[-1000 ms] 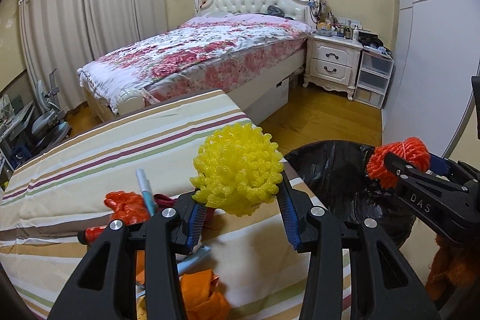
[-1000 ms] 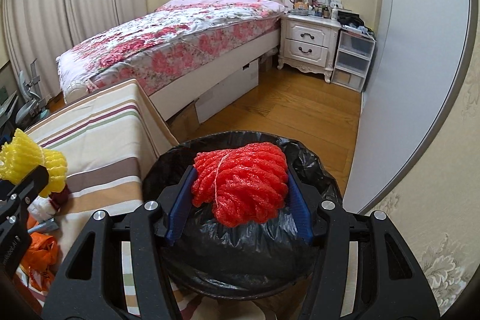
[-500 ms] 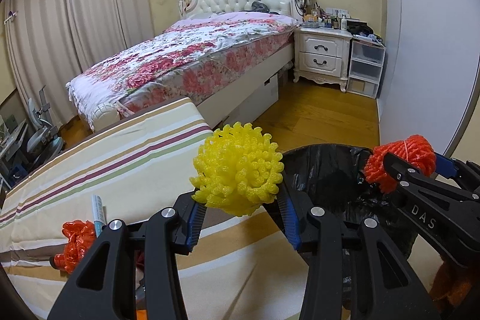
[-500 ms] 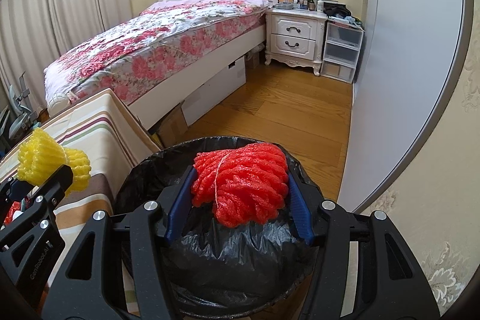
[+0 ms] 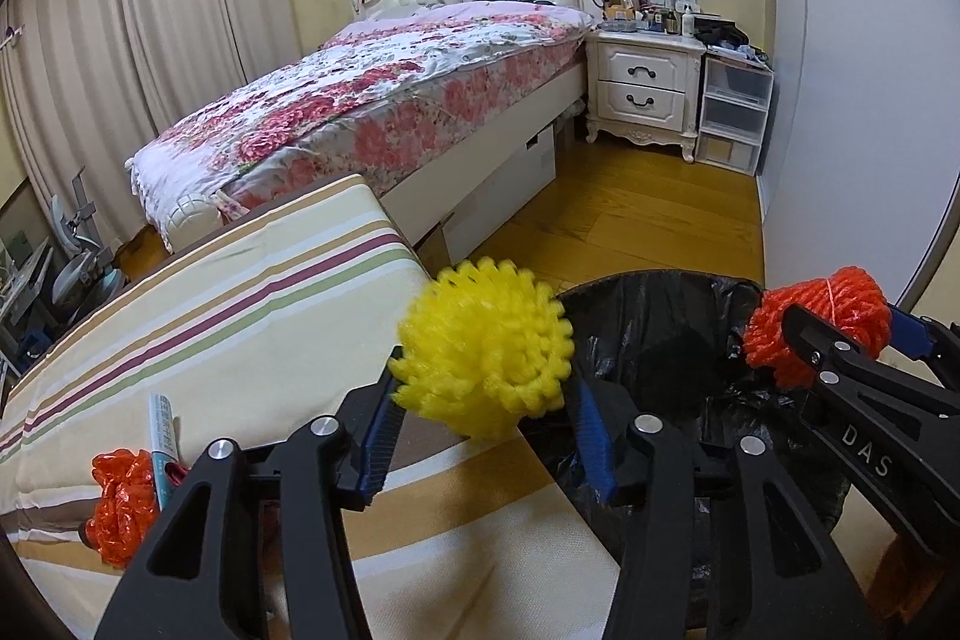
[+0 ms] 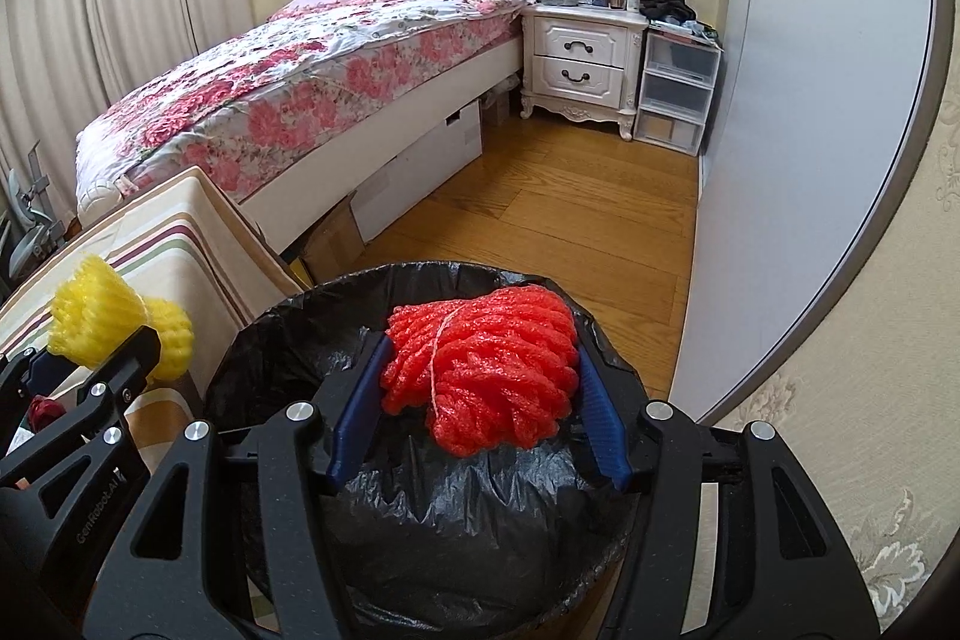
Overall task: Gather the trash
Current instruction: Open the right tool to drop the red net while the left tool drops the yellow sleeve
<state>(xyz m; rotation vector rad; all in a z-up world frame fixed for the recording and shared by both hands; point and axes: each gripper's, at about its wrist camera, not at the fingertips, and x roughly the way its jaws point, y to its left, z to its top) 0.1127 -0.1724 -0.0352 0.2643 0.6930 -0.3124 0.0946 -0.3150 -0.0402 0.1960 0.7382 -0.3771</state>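
Both grippers' jaws have just been opening: left gripper around yellow foam net, right gripper around red foam net, over the black-lined bin.

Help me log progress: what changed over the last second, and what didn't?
The left gripper carried the yellow foam net off the striped table toward the black-lined bin. Both grippers' jaws have just been opening, nets between the fingers. The right gripper with the red foam net stayed over the bin.
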